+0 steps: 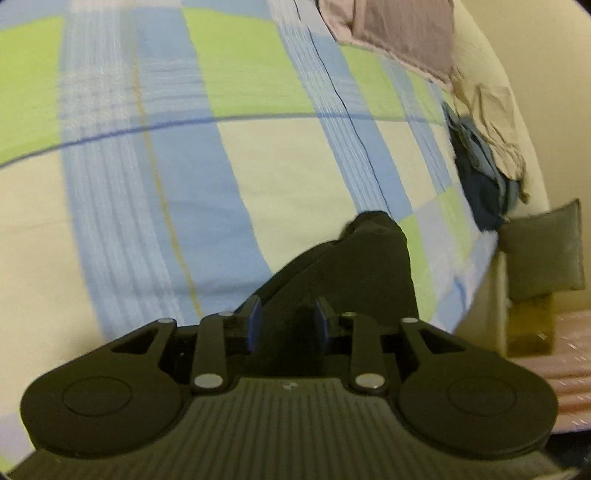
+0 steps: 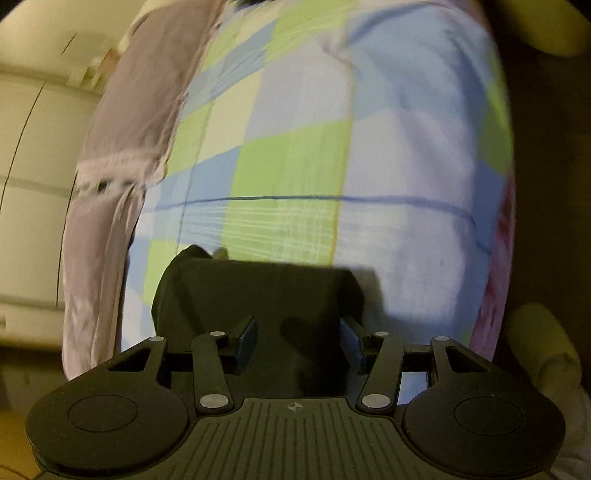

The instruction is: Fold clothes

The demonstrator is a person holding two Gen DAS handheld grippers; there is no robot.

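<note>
Bedding in large checks of blue, lime green and cream fills both wrist views; no brand, label or readable writing shows anywhere, only a small crosshair mark moulded into each gripper body. In the left wrist view, the left gripper (image 1: 287, 325) has its two blue-padded fingers (image 1: 254, 324) set a modest way apart, with a fold of black garment (image 1: 354, 266) running up between them from under the gripper body; the cloth fills the gap, but whether the pads truly pinch it cannot be told. The black cloth rises to a peak ahead of the fingers and lies over the checked bedspread (image 1: 258, 177) near its right edge. Along that far right edge sit a mauve cloth (image 1: 402, 33), a crumpled beige garment (image 1: 491, 122) and a dark blue garment (image 1: 480, 184), lying against a cream wall, with a grey-green cushion (image 1: 543, 251) lower down beside the bed. In the right wrist view, the right gripper (image 2: 299, 341) holds its fingers (image 2: 246, 341) wider, and the same black garment (image 2: 258, 291) spreads as a broad band across and between them, resting on the bedspread (image 2: 406, 147); again, actual clamping cannot be judged. A mauve cloth (image 2: 140, 110) lies along the bed's left side. No containers appear in either view.
</note>
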